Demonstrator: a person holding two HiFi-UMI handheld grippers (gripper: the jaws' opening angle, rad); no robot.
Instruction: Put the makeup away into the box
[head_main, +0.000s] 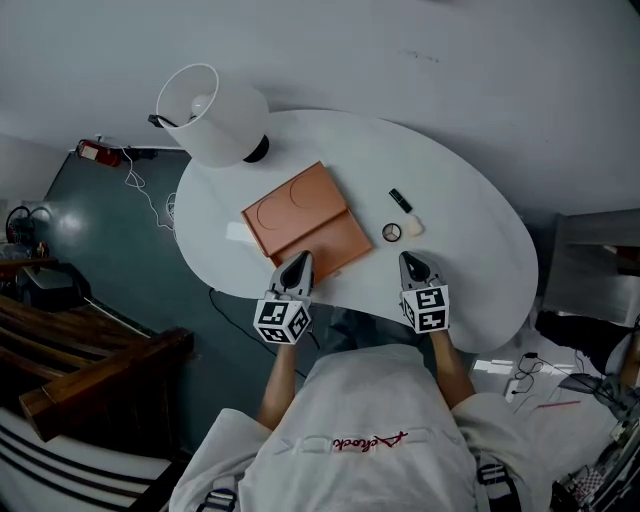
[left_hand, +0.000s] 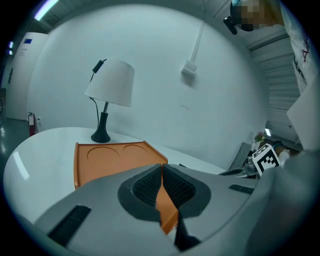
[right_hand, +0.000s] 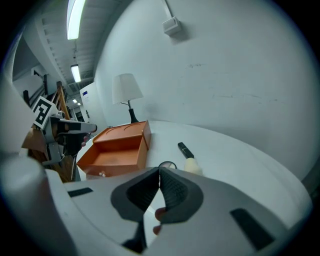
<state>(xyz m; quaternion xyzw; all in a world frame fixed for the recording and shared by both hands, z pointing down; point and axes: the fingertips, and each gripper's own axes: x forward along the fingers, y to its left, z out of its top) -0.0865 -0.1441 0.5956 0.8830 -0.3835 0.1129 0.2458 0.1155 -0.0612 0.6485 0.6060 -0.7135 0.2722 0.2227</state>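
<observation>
**Box empty, reach just starting**

We had nothing gripped: left gripper and right gripper hung over the white table's near edge, jaws pressed together on nothing. One open orange box sat mid-table, with one round compact and what looked like one black-handled cream brush just right of it. The next move probably needed the right jaws opened over the compact.

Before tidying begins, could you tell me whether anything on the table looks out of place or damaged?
Nothing looks spilled or broken. The orange box lies open, the lamp stands upright, and only the makeup brush and small round compact lie loose on the table beside the box.
</observation>
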